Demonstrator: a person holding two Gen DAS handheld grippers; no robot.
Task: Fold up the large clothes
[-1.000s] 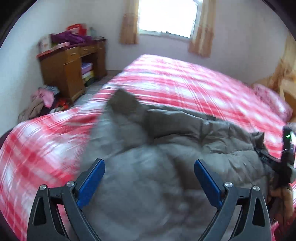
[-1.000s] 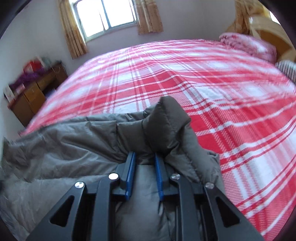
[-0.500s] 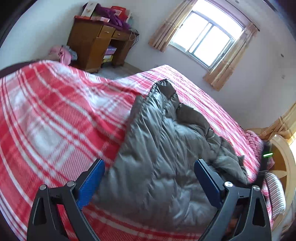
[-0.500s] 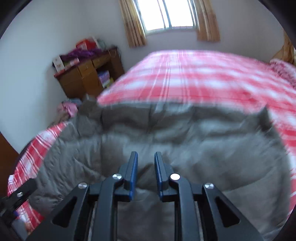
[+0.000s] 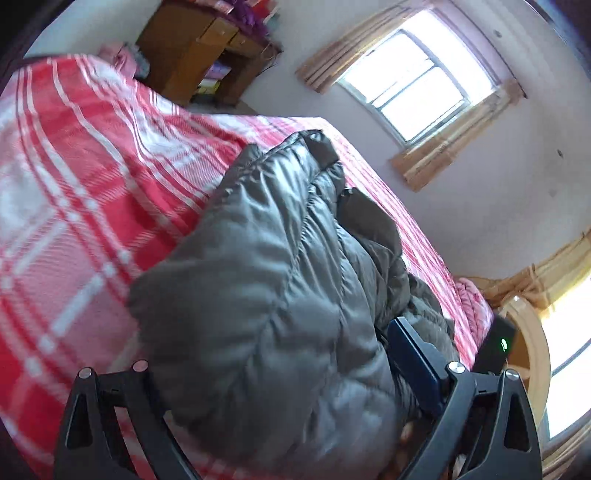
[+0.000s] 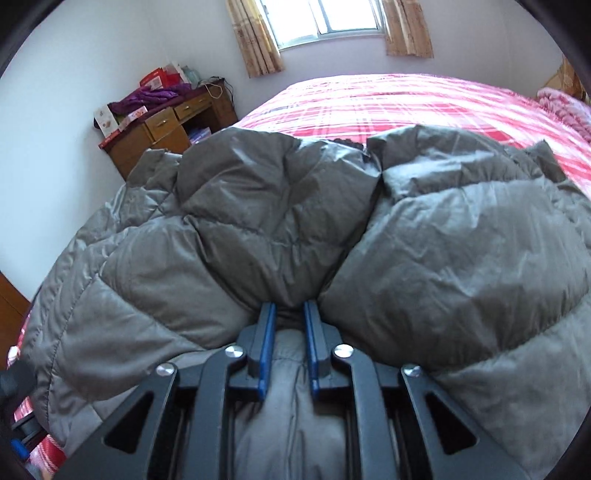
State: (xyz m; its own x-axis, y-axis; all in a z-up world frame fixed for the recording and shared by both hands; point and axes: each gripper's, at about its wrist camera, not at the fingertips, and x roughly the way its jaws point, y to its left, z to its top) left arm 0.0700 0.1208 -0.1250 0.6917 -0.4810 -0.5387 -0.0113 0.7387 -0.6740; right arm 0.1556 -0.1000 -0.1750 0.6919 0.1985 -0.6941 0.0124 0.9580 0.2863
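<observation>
A large grey puffer jacket (image 5: 280, 280) lies on the red plaid bed (image 5: 74, 184). My left gripper (image 5: 288, 354) is open, its jaws wide apart around a thick fold of the jacket; the left finger is hidden under the cloth and the right blue pad (image 5: 413, 362) shows. In the right wrist view my right gripper (image 6: 290, 314) is shut on a bunched fold of the jacket (image 6: 280, 229), which billows in front of it and covers most of the view.
A wooden desk (image 6: 166, 129) piled with boxes and clothes stands by the wall left of the bed. A curtained window (image 6: 328, 18) is behind the bed. A pink pillow (image 6: 565, 103) lies at the bed's far right. The other gripper's body (image 5: 495, 343) shows at right.
The left gripper has dropped onto the jacket, so cloth now sits between its open jaws. The right gripper kept its hold and pulled the jacket over, doubling it up.
</observation>
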